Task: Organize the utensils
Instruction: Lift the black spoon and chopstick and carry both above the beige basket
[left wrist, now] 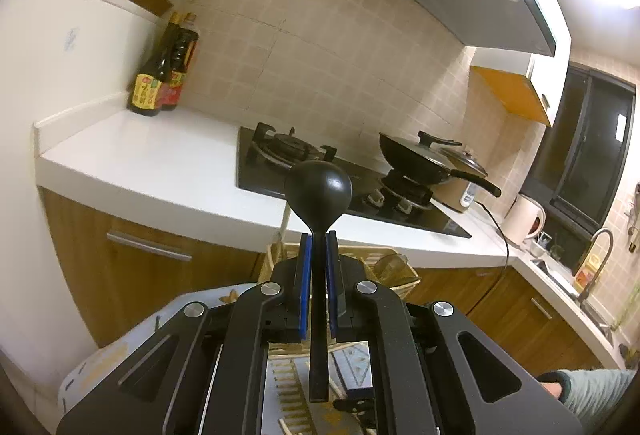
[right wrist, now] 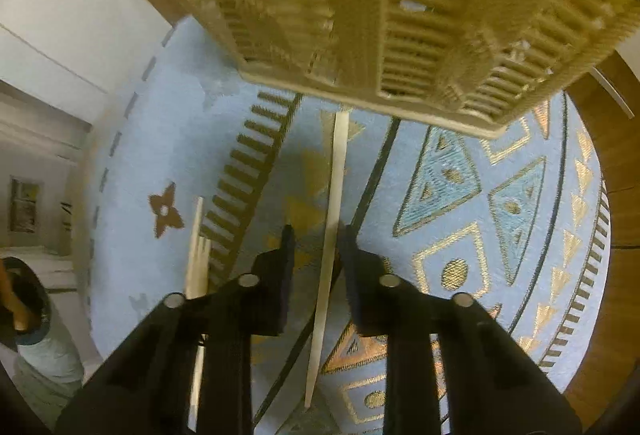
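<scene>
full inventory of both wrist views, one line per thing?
ladle: 1, black, clamped in left gripper
chopstick: 1, pale, on mat between right fingers
more chopsticks: 2, pale, mat's left
basket: 1, tan wicker, far edge of mat
mat: 1, blue patterned
sauce bottles: 2, dark, counter corner
wok: 1, black, right burner
kettle: 1, white, counter
left gripper: black, blue pads
right gripper: black, straddling chopstick

The woven basket (right wrist: 380, 15) is blurred and cut off by the top edge. A second chopstick (right wrist: 197, 255) runs behind the right gripper (right wrist: 316, 235), and bottle labels (left wrist: 146, 93) are unreadable
</scene>
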`<action>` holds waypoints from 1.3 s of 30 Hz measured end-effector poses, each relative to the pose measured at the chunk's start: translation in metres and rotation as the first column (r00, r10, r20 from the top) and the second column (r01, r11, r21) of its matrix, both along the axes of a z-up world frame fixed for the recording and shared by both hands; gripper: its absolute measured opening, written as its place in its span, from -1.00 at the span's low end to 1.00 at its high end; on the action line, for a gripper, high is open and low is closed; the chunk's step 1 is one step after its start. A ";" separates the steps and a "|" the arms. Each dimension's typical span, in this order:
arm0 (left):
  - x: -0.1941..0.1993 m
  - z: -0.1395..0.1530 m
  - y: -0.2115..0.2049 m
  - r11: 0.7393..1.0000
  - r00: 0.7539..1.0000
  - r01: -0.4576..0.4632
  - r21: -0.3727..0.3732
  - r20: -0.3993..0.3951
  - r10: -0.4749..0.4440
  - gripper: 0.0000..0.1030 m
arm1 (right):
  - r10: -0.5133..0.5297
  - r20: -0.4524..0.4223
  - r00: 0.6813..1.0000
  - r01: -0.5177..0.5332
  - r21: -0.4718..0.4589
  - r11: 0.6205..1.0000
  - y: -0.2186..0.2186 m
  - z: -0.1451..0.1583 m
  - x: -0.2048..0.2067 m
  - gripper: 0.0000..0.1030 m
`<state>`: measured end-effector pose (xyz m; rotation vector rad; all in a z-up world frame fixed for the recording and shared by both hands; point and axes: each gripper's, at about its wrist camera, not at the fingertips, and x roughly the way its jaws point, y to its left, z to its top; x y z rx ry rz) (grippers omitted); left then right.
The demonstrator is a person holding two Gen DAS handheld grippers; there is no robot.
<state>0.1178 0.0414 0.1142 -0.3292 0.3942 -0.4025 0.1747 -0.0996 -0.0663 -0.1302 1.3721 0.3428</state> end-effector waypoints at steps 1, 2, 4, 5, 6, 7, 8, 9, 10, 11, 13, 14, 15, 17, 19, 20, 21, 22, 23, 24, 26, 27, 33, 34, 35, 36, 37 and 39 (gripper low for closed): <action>0.000 -0.001 0.000 1.000 1.000 0.000 0.001 -0.002 0.000 -0.91 | 0.012 0.025 1.000 -0.012 -0.022 1.000 0.005 0.001 -0.002 -0.78; 0.001 -0.003 0.000 1.000 1.000 -0.001 0.003 -0.005 0.001 -0.91 | 0.035 0.038 0.999 -0.033 -0.058 0.998 0.011 0.000 -0.004 -0.86; 0.002 -0.006 -0.001 1.000 1.000 -0.003 0.008 -0.011 0.003 -0.91 | 0.073 0.094 0.993 -0.062 -0.117 0.991 0.020 -0.001 -0.010 -0.91; 0.002 -0.007 -0.002 1.000 1.000 -0.004 0.013 -0.013 0.004 -0.91 | 0.084 0.103 0.991 -0.071 -0.128 0.989 0.022 0.000 -0.012 -0.91; 0.002 -0.008 -0.003 1.000 1.000 -0.005 0.016 -0.014 0.005 -0.91 | 0.089 0.102 0.991 -0.077 -0.118 0.990 0.023 0.000 -0.014 -0.92; 0.002 -0.008 -0.004 1.000 1.000 -0.007 0.023 -0.012 0.007 -0.91 | 0.092 0.095 0.991 -0.084 -0.082 0.993 0.022 0.001 -0.017 -0.92; 0.002 -0.008 -0.005 1.000 1.000 -0.010 0.030 -0.008 0.010 -0.91 | 0.094 0.097 0.991 -0.090 -0.050 0.995 0.020 0.004 -0.020 -0.92; 0.001 -0.006 -0.005 0.999 1.000 -0.012 0.036 0.000 0.012 -0.91 | 0.098 0.126 0.987 -0.095 -0.031 0.995 0.017 0.013 -0.026 -0.92; 0.001 -0.005 -0.005 0.999 1.000 -0.014 0.037 0.007 0.014 -0.91 | 0.100 0.147 0.984 -0.098 -0.019 0.995 0.015 0.019 -0.031 -0.92; 0.000 -0.001 -0.005 0.999 1.000 -0.018 0.037 0.019 0.017 -0.91 | 0.098 0.172 0.980 -0.101 0.006 0.995 0.012 0.029 -0.035 -0.92; 0.000 0.006 -0.004 0.999 0.999 -0.026 0.031 0.046 0.025 -0.91 | 0.088 0.224 0.971 -0.108 0.080 0.991 0.002 0.056 -0.047 -0.92; 0.000 0.011 -0.005 0.999 0.998 -0.030 0.028 0.061 0.029 -0.91 | 0.084 0.272 0.959 -0.118 0.112 0.987 -0.002 0.075 -0.055 -0.92; 0.000 0.015 -0.005 0.999 0.997 -0.034 0.026 0.076 0.032 -0.91 | 0.082 0.312 0.946 -0.128 0.130 0.983 -0.004 0.089 -0.060 -0.92; 0.001 0.025 -0.008 0.998 0.992 -0.050 0.023 0.117 0.047 -0.91 | 0.064 0.405 0.912 -0.146 0.175 0.974 -0.011 0.122 -0.069 -0.92; 0.000 0.032 -0.013 0.998 0.986 -0.066 0.023 0.153 0.061 -0.91 | 0.022 0.480 0.877 -0.151 0.231 0.961 -0.019 0.154 -0.069 -0.92; 0.000 0.036 -0.015 0.997 0.982 -0.078 0.027 0.174 0.072 -0.91 | -0.002 0.514 0.858 -0.151 0.256 0.955 -0.023 0.167 -0.070 -0.92; 0.000 0.038 -0.018 0.996 0.979 -0.088 0.030 0.190 0.080 -0.91 | -0.034 0.560 0.828 -0.152 0.282 0.947 -0.028 0.181 -0.071 -0.92; 0.002 0.041 -0.021 0.995 0.974 -0.098 0.035 0.207 0.089 -0.91 | -0.063 0.603 0.795 -0.149 0.296 0.943 -0.031 0.193 -0.070 -0.92; 0.004 0.043 -0.024 0.994 0.971 -0.104 0.037 0.220 0.093 -0.91 | -0.086 0.630 0.772 -0.144 0.305 0.942 -0.033 0.200 -0.069 -0.92; 0.006 0.044 -0.027 0.993 0.969 -0.108 0.039 0.229 0.096 -0.91 | -0.123 0.656 0.745 -0.135 0.329 0.935 -0.041 0.209 -0.064 -0.92; 0.015 0.044 -0.034 0.992 0.964 -0.118 0.043 0.246 0.104 -0.91 | -0.177 0.665 0.726 -0.128 0.383 0.915 -0.051 0.215 -0.051 -0.92; 0.018 0.043 -0.036 0.991 0.962 -0.122 0.048 0.253 0.106 -0.91 | -0.214 0.672 0.709 -0.118 0.412 0.903 -0.053 0.216 -0.042 -0.92; 0.050 0.031 -0.044 0.991 0.960 -0.129 0.043 0.258 0.113 -0.91 | -0.283 0.787 0.547 -0.074 0.383 0.921 -0.048 0.217 -0.016 -0.92; 0.053 0.027 -0.042 0.993 0.963 -0.118 0.019 0.245 0.109 -0.91 | -0.288 0.802 0.523 -0.071 0.378 0.923 -0.045 0.215 -0.013 -0.92; 0.057 0.024 -0.040 0.994 0.967 -0.109 -0.008 0.231 0.108 -0.91 | -0.291 0.818 0.496 -0.061 0.367 0.928 -0.043 0.212 -0.009 -0.92; 0.062 0.018 -0.036 0.994 0.972 -0.097 -0.047 0.210 0.105 -0.91 | -0.291 0.826 0.482 -0.056 0.360 0.931 -0.043 0.210 -0.005 -0.92; 0.066 0.013 -0.034 0.993 0.975 -0.095 -0.072 0.195 0.107 -0.91 | -0.289 0.833 0.472 -0.051 0.353 0.934 -0.043 0.207 -0.001 -0.92; 0.070 0.004 -0.033 0.989 0.975 -0.107 -0.099 0.185 0.124 -0.91 | -0.278 0.849 0.449 -0.040 0.330 0.943 -0.039 0.198 0.005 -0.92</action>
